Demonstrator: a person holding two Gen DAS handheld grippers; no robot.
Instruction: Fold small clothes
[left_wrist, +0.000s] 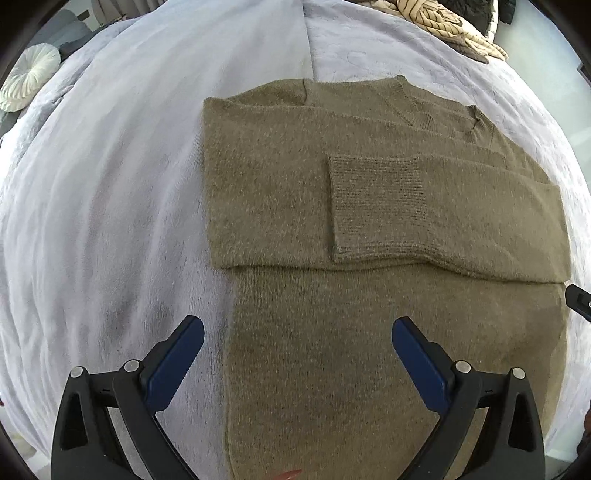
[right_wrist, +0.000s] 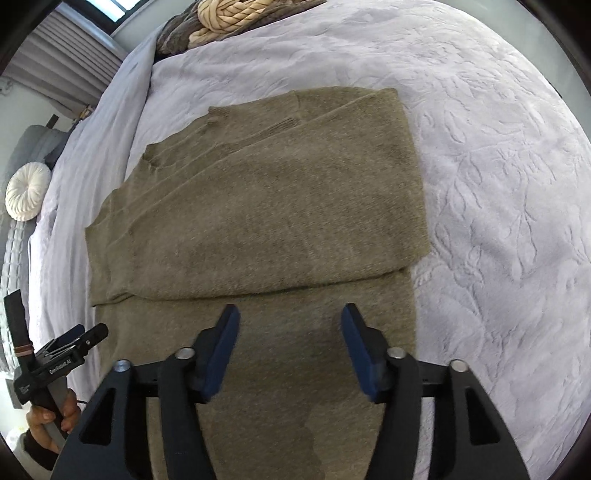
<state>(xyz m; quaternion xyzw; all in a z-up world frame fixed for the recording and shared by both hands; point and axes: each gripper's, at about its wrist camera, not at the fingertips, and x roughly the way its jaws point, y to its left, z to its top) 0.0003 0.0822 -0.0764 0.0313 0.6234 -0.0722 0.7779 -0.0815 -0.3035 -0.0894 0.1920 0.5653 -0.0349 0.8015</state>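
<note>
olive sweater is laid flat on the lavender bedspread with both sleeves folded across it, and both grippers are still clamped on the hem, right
Not quite: neither gripper is clamped. Each wrist view shows the left gripper and right gripper with jaws apart, nothing between the pads, above the lower body of the olive sweater. The rest holds: it lies flat on the lavender bedspread with the sleeves folded across.

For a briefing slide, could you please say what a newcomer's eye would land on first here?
An olive-brown knitted sweater lies mid-bed, sleeves folded across its chest, on a pale lilac embossed bedspread. Both blue-padded tongs, left and right, hang open and empty over its lower half.
</note>
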